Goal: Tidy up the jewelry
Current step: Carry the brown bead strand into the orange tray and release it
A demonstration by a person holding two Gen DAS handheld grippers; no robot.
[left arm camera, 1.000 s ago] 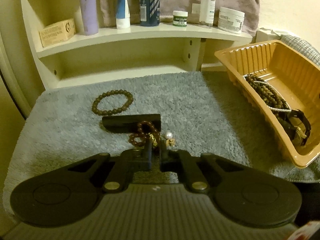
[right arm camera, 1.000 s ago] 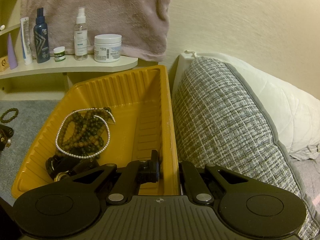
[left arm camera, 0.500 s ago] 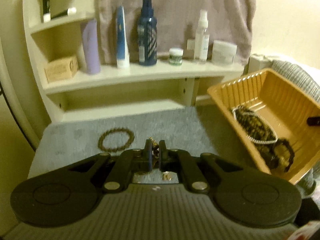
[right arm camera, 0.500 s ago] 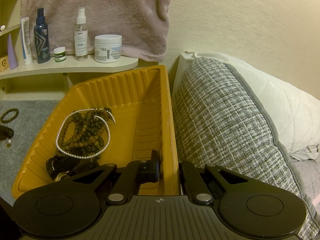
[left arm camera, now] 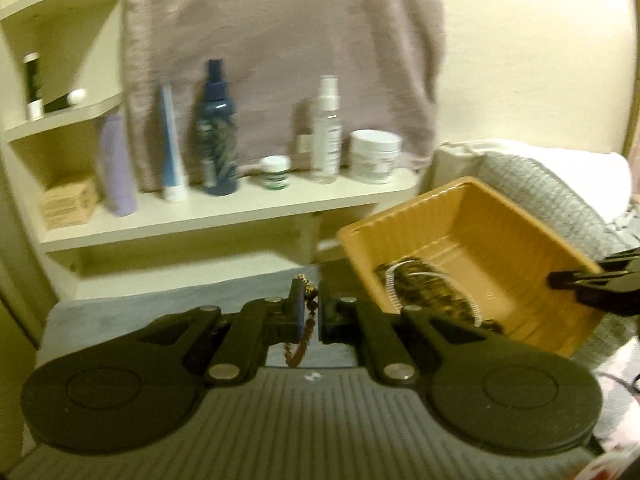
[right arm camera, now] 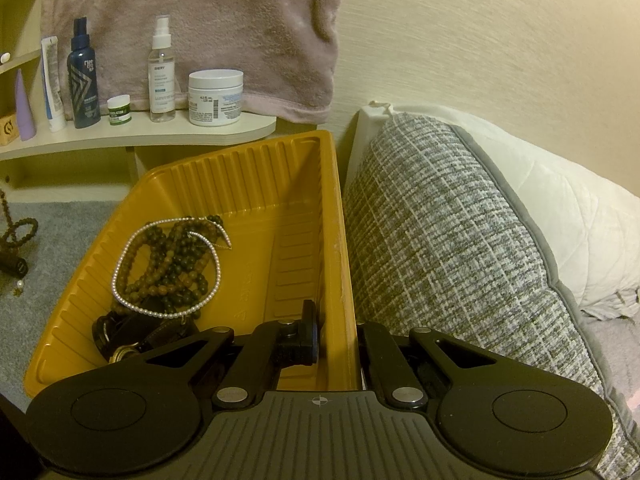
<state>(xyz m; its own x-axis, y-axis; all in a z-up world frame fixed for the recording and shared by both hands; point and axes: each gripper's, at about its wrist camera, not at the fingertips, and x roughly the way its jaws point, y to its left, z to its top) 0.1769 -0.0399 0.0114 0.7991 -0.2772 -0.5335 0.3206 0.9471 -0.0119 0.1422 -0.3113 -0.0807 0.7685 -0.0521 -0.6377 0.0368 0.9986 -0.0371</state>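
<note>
A brown beaded chain (left arm camera: 306, 322) is pinched, dangling. Dark beads (right arm camera: 172, 268) ringed by pearls (right arm camera: 120, 268) are heaped at the yellow tray's (right arm camera: 256, 168) left wall.

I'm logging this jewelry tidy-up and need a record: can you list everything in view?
Ribbed orange plastic tray: one, beside the cushion.
Dark wooden bead strand: one, brown, piled in tray.
White pearl necklace: one, looped over the beads.
Black strap item: one, tray's near corner.
Brown bead bracelet with gold chain: one, hanging from left gripper.
Toiletry containers: about seven, on cream shelf.
Mauve towel: one, hanging behind.
Grey woven cushion: one, right of tray.
Left gripper: shut on bracelet.
Right gripper: clamping tray wall.
</note>
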